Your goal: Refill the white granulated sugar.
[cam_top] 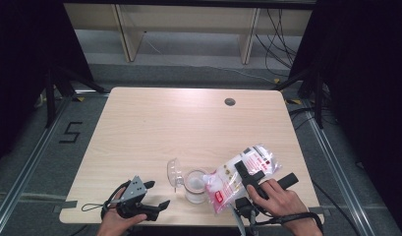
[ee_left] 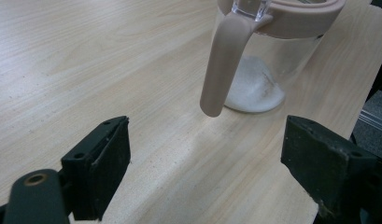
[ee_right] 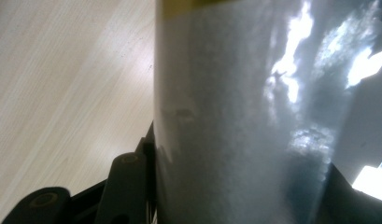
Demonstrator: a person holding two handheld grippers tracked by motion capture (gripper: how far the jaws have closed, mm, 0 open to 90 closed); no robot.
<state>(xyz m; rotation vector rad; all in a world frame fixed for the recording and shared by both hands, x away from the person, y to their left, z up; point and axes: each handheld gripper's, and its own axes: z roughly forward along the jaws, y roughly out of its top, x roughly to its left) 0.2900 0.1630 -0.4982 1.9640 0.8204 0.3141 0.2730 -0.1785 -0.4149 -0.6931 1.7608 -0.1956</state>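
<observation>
High view: light wood bench (cam_top: 154,128) was seen with a clear jar (cam_top: 195,186) near the front edge, its clear lid (cam_top: 175,173) flipped open to the left. A plastic bag (cam_top: 243,174) of white granules with red print was held tilted, its lower end over the jar mouth. The right tool (cam_top: 251,178) was clamped on the bag, jaws closed across it, with the right hand (cam_top: 279,199) behind. The left tool (cam_top: 157,196) was held by the left hand (cam_top: 117,221) at the front-left edge, well apart from the jar, with nothing between its jaws.

Left gripper view: both black jaws of the left tool (ee_left: 205,163) were spread wide over bare bench (ee_left: 86,60). Detail not resolved from above: the jar (ee_left: 268,60) had a pink rim, a pink strap hanging down its side, and a small heap of white granules on its bottom.

Right gripper view: the bag (ee_right: 244,121) was pressed up close to the lens, translucent and grainy, with glare patches; a strip of bench (ee_right: 62,84) was seen at left. Jaw tips were hidden by the bag, so the grip was read from the high view.
</observation>
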